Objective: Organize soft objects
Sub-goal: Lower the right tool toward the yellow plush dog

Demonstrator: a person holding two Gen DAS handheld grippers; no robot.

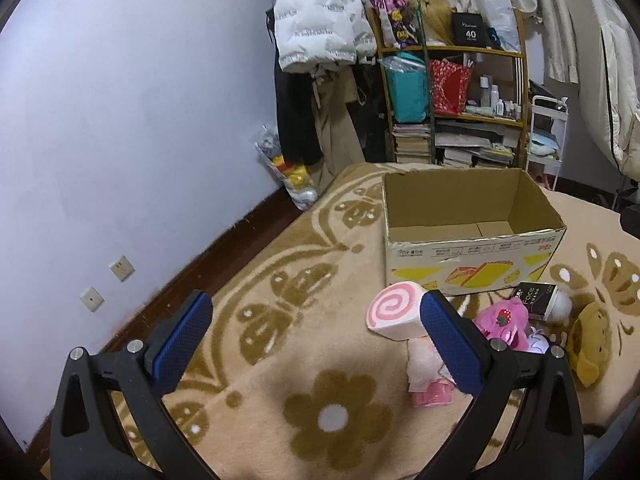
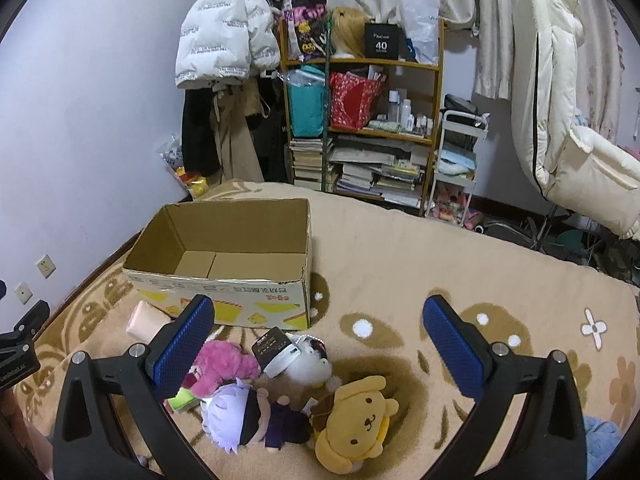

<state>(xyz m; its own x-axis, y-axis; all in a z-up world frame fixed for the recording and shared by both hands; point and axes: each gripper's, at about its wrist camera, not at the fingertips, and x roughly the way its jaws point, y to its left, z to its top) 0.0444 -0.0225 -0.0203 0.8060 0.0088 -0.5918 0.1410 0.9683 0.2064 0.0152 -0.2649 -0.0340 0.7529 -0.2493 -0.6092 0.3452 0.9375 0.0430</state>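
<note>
An empty cardboard box (image 1: 472, 236) (image 2: 224, 256) stands open on the patterned blanket. In front of it lies a heap of soft toys: a pink swirl-roll cushion (image 1: 394, 312) (image 2: 146, 322), a magenta plush (image 1: 506, 322) (image 2: 224, 364), a yellow dog plush (image 2: 356, 420) (image 1: 590, 344), a lilac-haired doll (image 2: 248, 412) and a white fluffy toy (image 2: 310, 362). My left gripper (image 1: 316, 312) is open above the blanket, left of the heap. Above the toys, my right gripper (image 2: 318, 314) is open with nothing in it.
A small black "Face" box (image 1: 534, 300) (image 2: 276, 350) lies among the toys. A wooden shelf (image 2: 362, 120) with books and bags, hanging coats (image 1: 316, 20) and a white cart (image 2: 456, 168) stand beyond the bed. A wall (image 1: 120, 120) runs along the left.
</note>
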